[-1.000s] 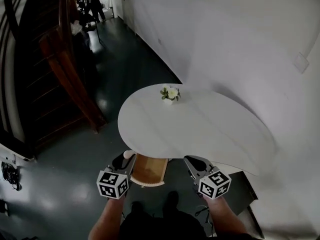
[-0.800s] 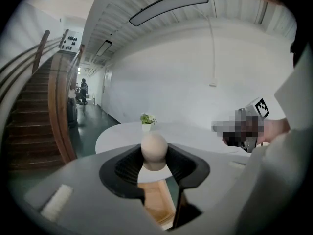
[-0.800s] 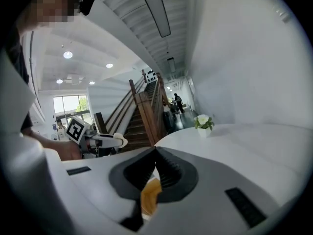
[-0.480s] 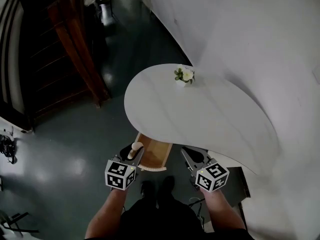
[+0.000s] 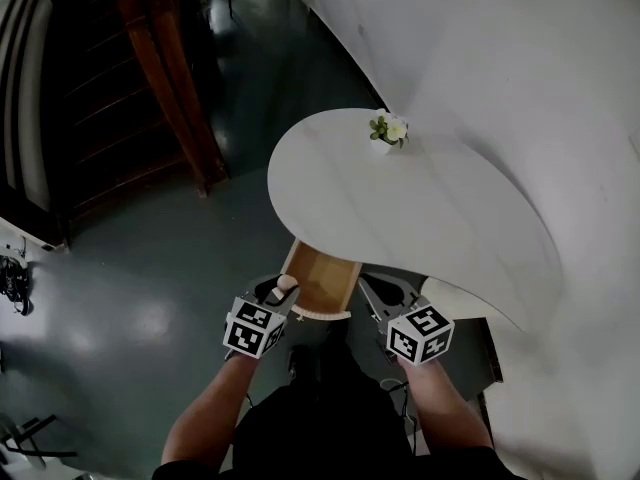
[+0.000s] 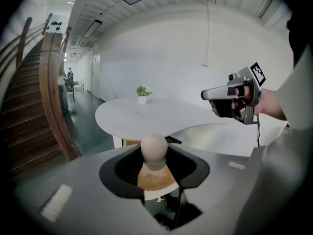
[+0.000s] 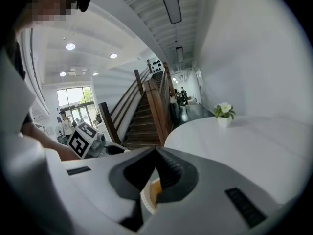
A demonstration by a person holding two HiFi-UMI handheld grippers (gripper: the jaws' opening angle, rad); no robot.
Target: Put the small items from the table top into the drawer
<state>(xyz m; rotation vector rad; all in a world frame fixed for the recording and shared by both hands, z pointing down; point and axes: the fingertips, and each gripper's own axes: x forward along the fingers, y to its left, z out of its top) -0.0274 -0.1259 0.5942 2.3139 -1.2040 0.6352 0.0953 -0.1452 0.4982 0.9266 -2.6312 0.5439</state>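
**While the drawer (image 5: 322,278) is standing open, the wooden peg figure (image 6: 154,153) is coming down beside it**

Compared with a second ago, both hands are riding lower and closer in against the table (image 5: 420,218). On the left, the left gripper (image 5: 273,293) is still pinching the wooden peg figure. The figure's round head is pointing up, and the jaws are standing wide around its body. It is hovering just beside the drawer's left wall, a little nearer the front than before. On the right, the right gripper (image 5: 375,286) is drawing in too. It is now lying just beside the drawer's right wall, where earlier it was hanging clearly apart from it. Its jaws are pressing together at the tips and gripping nothing. The person's head is also turning, so the table is showing farther up and to the right, and the figure at the far end of the hall is slipping out of the head view.

The drawer is sitting pulled out from under the white table top, showing its wooden floor and pale curved front. The peg figure is not yet inside it. Farther back on the table, a small pot (image 5: 388,131) is holding white flowers and green leaves.
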